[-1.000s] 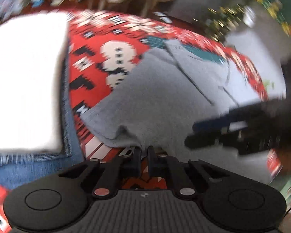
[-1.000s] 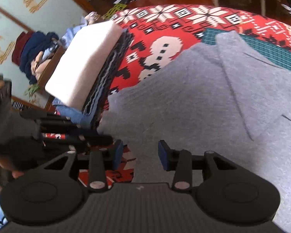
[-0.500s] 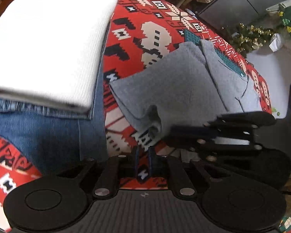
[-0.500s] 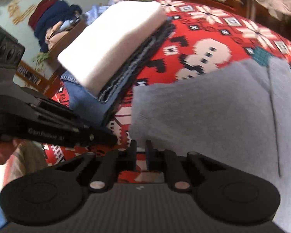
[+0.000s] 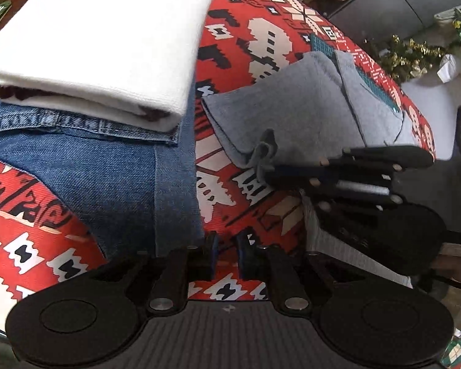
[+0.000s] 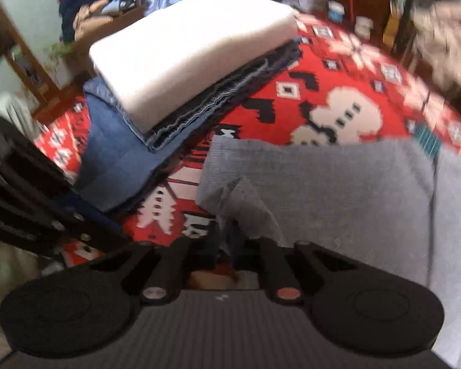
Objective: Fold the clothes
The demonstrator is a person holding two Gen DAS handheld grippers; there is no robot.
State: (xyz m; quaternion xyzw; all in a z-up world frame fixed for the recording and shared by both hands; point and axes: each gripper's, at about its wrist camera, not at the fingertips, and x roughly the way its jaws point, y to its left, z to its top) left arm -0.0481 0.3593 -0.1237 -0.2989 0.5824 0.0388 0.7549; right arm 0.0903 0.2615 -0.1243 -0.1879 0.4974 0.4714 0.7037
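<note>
A grey garment [image 5: 307,107] lies spread on the red patterned tablecloth [image 5: 230,203]. One sleeve is folded in along its far side. My right gripper [image 6: 226,246] is shut on the garment's near-left hem corner, and the cloth [image 6: 338,190] bunches up between its fingers. In the left wrist view that gripper [image 5: 269,169] comes in from the right and pinches the raised corner. My left gripper [image 5: 226,255] hangs low over the tablecloth in front of the garment. Its fingers stand a narrow gap apart with nothing between them.
A stack of folded clothes sits left of the garment: a white piece [image 5: 101,37] on top of blue jeans [image 5: 107,178], also seen from the right wrist [image 6: 193,58]. A green mat [image 5: 321,43] peeks out under the garment's far edge. Tinsel [image 5: 405,52] and clutter lie beyond the table.
My left gripper let go of the grey hem and drew back toward the stack side. My right gripper went from open to shut on the hem corner and raised it.
</note>
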